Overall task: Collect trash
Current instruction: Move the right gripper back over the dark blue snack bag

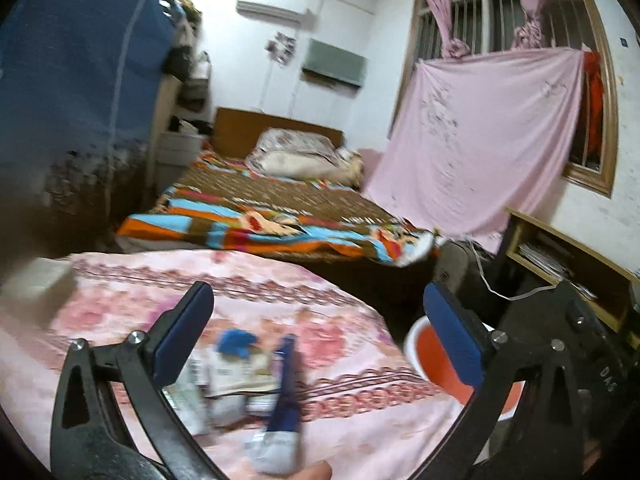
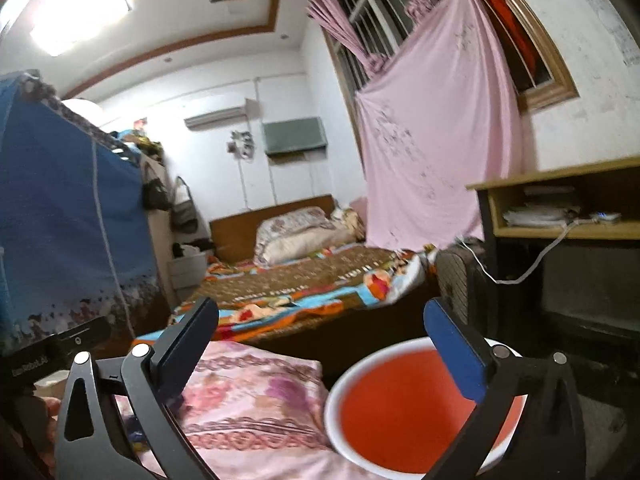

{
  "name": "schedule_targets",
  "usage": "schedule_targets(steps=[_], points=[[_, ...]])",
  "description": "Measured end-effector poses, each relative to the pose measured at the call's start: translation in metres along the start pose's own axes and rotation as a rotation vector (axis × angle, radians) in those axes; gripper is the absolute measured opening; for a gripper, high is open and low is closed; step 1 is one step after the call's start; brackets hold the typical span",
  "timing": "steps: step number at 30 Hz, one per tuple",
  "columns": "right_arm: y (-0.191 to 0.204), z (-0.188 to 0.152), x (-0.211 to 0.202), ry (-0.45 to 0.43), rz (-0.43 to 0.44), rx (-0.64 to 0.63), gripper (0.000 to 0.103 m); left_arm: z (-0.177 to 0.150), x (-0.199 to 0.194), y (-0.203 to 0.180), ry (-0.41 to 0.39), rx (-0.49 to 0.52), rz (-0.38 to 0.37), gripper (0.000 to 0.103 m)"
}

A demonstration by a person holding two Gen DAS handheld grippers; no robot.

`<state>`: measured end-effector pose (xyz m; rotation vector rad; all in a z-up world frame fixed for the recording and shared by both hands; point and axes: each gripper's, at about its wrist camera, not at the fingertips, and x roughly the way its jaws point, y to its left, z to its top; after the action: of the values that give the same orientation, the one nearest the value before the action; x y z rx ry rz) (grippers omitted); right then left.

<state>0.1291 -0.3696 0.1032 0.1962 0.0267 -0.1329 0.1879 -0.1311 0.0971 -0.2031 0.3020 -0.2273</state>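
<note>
The pink floral cover [image 1: 248, 304] carries blurred litter [image 1: 236, 372] near its front; the red basin [image 2: 404, 408] stands unobstructed just beside its edge.

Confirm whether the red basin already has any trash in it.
No, in the right wrist view the red basin shows only its bare red inside, with no trash visible there.

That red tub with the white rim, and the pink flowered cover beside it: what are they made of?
The tub looks like smooth moulded plastic: even colour, thin rolled rim. The cover looks like soft printed fabric, matte, with folds and rounded edges. Blur leaves the weave unclear.
</note>
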Motion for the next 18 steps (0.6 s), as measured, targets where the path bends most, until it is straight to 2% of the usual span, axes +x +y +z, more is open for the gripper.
schedule_targets(steps=[10,18], points=[[0.056,-0.008,-0.022,-0.060,0.116,-0.065,0.103,-0.008,-0.050,0.056,-0.102,0.028,0.138,0.092],[0.101,-0.029,-0.023,-0.038,0.196,-0.129,0.103,-0.016,-0.069,0.095,-0.141,0.061,0.215,0.092]])
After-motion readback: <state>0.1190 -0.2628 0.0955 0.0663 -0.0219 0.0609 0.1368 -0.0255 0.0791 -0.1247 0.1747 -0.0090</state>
